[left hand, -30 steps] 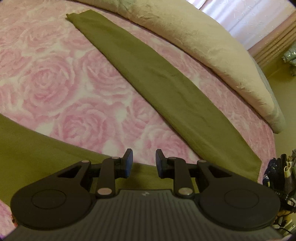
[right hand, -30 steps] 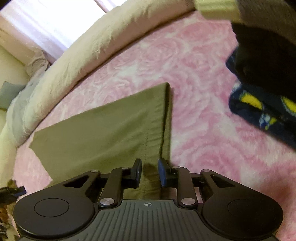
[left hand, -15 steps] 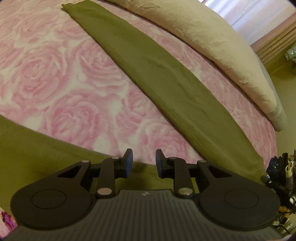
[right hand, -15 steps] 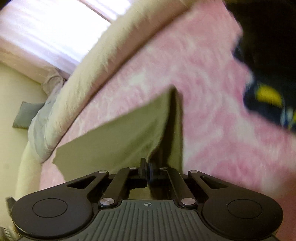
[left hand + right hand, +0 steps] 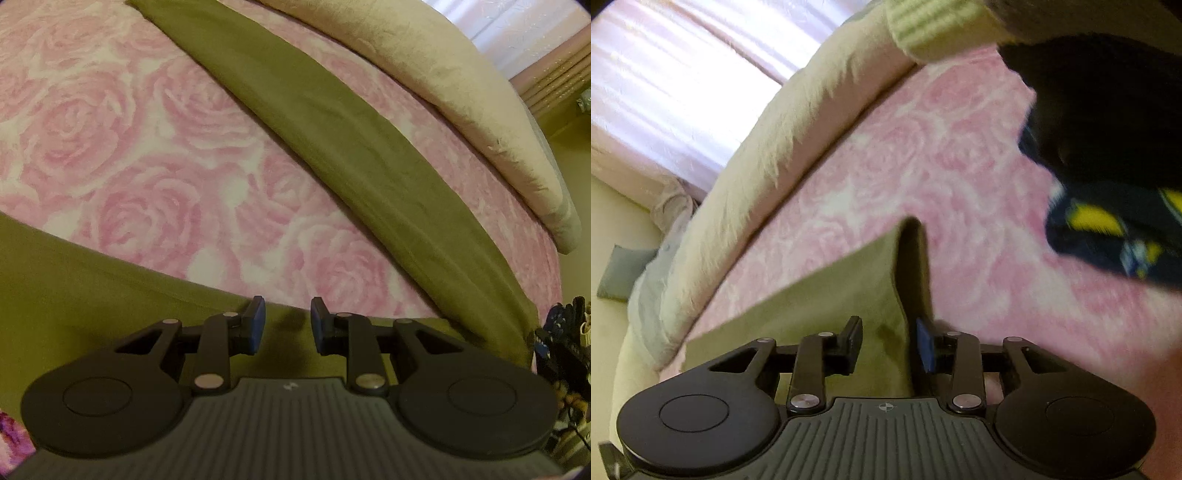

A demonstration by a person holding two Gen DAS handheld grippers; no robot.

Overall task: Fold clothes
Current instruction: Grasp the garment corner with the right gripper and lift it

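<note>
Right wrist: green garment (image 5: 827, 295) seemingly between parted fingers (image 5: 854, 339).

**Two wrist views, low over bed**

Left wrist camera sits close above the olive garment (image 5: 354, 147), facing across the pink rose bedspread (image 5: 122, 147) toward the beige duvet (image 5: 443, 74). Right wrist camera, tilted, blurred, shares all three.

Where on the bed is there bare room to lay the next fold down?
Left wrist view: a wide bare patch of rose blanket between the two stretches of olive garment. Right wrist view: a bare strip between the olive edge and the beige duvet, another toward the dark clothes. Crowded: the far side under the duvet, and the dark pile's corner.
</note>
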